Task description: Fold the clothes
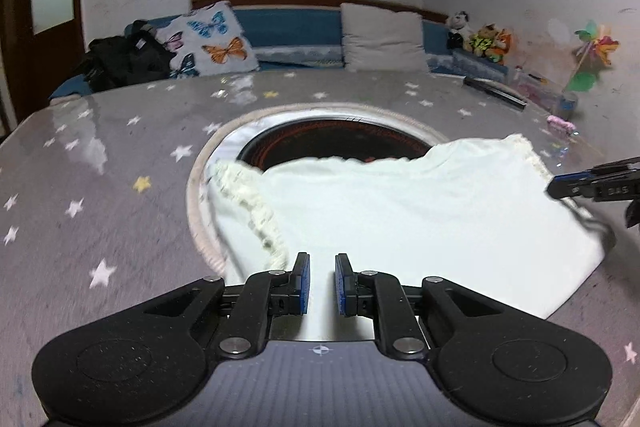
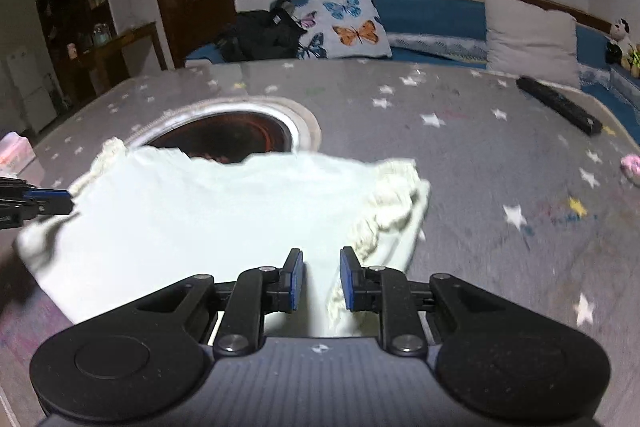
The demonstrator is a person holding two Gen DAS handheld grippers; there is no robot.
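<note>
A white garment (image 1: 400,219) with frilled sleeve trim lies spread on the grey star-patterned table (image 1: 100,195). It partly covers a round recessed burner (image 1: 328,143). My left gripper (image 1: 322,283) has its jaws nearly together, and the garment's near edge runs up between the blue pads by the left frill. My right gripper (image 2: 322,279) stands the same way by the right frill (image 2: 388,211), with bunched cloth beside its right pad. Each view shows the other gripper at the cloth's side edge: the right gripper (image 1: 560,187) and the left gripper (image 2: 60,205). The cloth's side edges cast shadows.
A black remote (image 2: 560,105) lies at the table's far right, with a small pink object (image 2: 632,167) near the right edge. Behind the table a blue bench holds a butterfly cushion (image 1: 212,39), a grey pillow (image 1: 384,39), a black bag (image 1: 124,59) and soft toys (image 1: 484,41).
</note>
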